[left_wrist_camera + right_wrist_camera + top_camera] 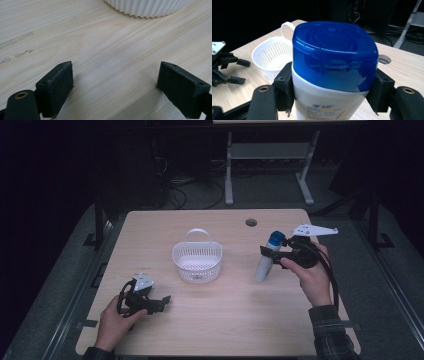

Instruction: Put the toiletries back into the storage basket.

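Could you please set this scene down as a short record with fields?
held item: white bottle with blue cap, upright
right tool: clamped on the bottle just below the cap
left tool: open, nothing between its jaws, low over the table
basket: white, handle up, mid-table, looks empty
table: light wood, round hole near the far edge

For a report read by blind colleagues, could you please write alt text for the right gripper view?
The right tool clamps a white bottle just below its blue cap, one black jaw on each side. Behind it on the wooden table stands a white basket, with the left tool open at the far left.
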The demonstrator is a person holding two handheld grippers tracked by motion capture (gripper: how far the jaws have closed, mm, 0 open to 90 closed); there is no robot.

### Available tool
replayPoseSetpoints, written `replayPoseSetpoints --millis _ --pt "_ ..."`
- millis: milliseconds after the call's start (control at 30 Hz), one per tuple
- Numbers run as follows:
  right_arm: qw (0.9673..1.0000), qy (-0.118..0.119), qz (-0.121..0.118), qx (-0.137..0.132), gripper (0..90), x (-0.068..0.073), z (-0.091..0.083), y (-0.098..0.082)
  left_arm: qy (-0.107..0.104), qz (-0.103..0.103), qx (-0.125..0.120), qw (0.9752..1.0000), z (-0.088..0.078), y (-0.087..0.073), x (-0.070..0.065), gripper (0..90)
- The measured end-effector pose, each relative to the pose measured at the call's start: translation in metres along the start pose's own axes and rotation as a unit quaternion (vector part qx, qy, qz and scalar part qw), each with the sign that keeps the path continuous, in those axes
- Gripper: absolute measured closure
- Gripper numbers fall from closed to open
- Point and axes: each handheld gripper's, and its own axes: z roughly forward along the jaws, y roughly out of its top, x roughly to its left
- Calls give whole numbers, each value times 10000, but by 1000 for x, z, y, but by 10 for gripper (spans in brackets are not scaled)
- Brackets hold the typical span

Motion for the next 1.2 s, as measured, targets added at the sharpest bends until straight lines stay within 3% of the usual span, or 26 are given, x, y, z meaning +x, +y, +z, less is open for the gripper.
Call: replayPoseSetpoints --millis 567,1200 --pt "9996 201 -153 -106 347 16 15 27 -3 13 13 10000 0 0 0 126" --pt "9991 328 -187 -166 346 25 34 43 -5 16 27 10000 0 0 0 126"
